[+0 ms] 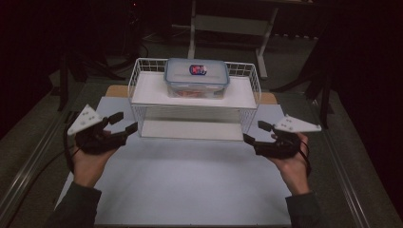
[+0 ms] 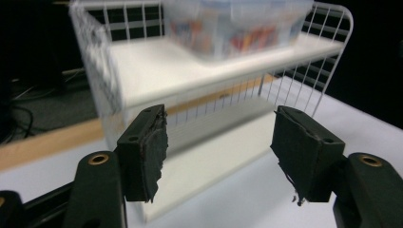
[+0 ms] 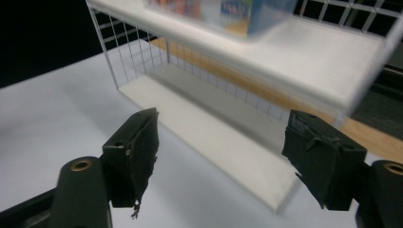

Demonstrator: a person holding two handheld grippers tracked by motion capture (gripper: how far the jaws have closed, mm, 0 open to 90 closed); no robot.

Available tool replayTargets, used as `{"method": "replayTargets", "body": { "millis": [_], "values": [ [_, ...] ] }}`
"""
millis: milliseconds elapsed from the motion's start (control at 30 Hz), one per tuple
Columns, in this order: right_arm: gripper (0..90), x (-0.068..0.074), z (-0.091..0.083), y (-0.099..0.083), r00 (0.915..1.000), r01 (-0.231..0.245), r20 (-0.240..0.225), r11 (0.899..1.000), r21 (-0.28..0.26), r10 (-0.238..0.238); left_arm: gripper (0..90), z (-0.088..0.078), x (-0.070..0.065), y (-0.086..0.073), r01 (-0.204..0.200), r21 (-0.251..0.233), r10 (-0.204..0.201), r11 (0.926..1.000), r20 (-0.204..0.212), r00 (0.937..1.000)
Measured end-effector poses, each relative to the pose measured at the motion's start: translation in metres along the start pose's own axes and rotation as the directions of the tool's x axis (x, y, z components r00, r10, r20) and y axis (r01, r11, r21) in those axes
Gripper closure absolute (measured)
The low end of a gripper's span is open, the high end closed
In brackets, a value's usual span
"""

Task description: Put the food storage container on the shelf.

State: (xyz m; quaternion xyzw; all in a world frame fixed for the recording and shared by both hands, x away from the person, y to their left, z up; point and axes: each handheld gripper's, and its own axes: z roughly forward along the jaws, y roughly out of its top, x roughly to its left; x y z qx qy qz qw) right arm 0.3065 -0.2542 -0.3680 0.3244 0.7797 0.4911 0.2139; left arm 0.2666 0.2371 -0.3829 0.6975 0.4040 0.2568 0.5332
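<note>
The clear plastic box [image 1: 196, 77] with a blue-rimmed lid sits on the top shelf of the white wire rack [image 1: 142, 95]; the high view shows a red-and-blue label on the lid. The left gripper [image 1: 124, 123] and right gripper [image 1: 253, 133] flank the rack's lower shelf, jaws spread, grasping nothing. Both gripper views show colourful contents through the box wall.

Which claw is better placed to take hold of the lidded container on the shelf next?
Neither clearly: left claw and right claw flank the rack, both open, empty, similarly far from the container.
</note>
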Motion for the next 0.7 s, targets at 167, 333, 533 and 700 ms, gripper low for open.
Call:
{"method": "replayTargets", "body": {
  "millis": [167,333,533,700],
  "values": [
    [21.7,0.007,-0.018,-0.037,0.9999,-0.011,-0.011,1.000,-0.006,0.011,35.5,-0.018,-0.002,-0.042,0.037,0.024,-0.037,0.9990,-0.020,0.9991],
    [18.3,0.013,-0.033,-0.073,0.9990,-0.043,-0.014,0.999,0.000,0.043,34.5,-0.030,-0.003,-0.069,0.058,0.046,-0.057,0.9973,-0.024,0.9981],
    [15.7,0.018,-0.047,-0.096,0.9973,-0.073,0.010,0.997,0.015,0.072,33.3,-0.042,-0.005,-0.083,0.052,0.043,-0.049,0.9977,-0.066,0.9966],
    [14.7,0.020,-0.052,-0.107,0.9967,-0.068,0.048,0.997,0.038,0.066,33.3,-0.042,-0.001,-0.090,0.085,0.033,-0.082,0.9958,-0.088,0.9928]
  ]
}}
